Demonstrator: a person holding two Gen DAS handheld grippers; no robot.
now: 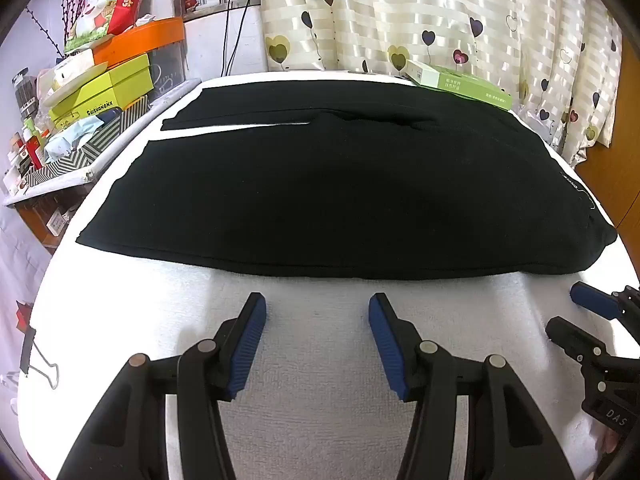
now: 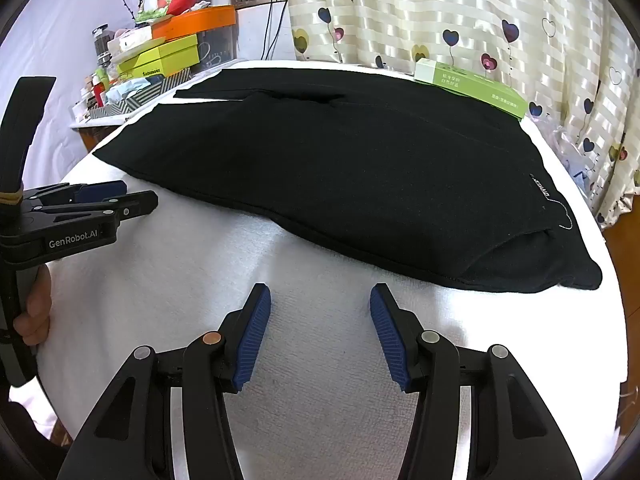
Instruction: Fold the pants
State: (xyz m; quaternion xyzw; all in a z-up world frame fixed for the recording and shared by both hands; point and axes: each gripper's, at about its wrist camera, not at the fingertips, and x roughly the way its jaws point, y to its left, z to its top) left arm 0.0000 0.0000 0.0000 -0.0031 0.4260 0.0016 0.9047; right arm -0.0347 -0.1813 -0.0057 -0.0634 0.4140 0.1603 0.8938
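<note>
Pants (image 1: pixel 340 184) lie flat on the white towel-covered surface (image 1: pixel 320 360), straight ahead of both grippers, long axis running left-right across my view. Waistband end with the small logo sits on the right, two leg hems on the left, with a thin gap between the legs at the far side. Near long edge is just ahead of both sets of fingertips, not touching

Left gripper (image 1: pixel 317 312) faces about mid-length of that near edge; right gripper (image 2: pixel 320 304) sits nearer the waistband end, so I'd judge right takes the waist, left takes the leg side

Both grippers spread wide, nothing between the blue pads, hovering over bare towel. No grasp yet; I judge the next move is forward and down onto that near edge
</note>
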